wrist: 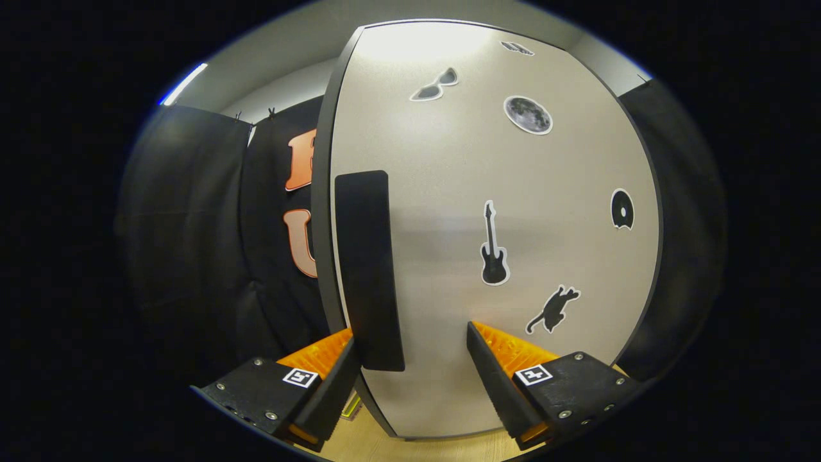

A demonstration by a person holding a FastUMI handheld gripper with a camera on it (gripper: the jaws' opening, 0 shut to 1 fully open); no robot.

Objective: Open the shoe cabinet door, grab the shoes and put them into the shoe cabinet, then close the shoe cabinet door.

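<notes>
Two fingers (359, 375) spread apart, straddling the cabinet door's (500, 192) black handle (367, 269) without gripping.

Gripper (410, 378): two wedge-shaped ribbed fingers on dark bolted mounts; square black-white marker tag (300, 377) on each mount, silver screws around.

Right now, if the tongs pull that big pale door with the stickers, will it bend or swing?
The pale grey cabinet door looks like a flat rigid panel, so it probably swings as one piece rather than bending. Its long black handle sits near the left edge, between the open tongs, so a pull there likely turns it easily. The smooth face looks slippery; gripping the handle seems safer.
</notes>
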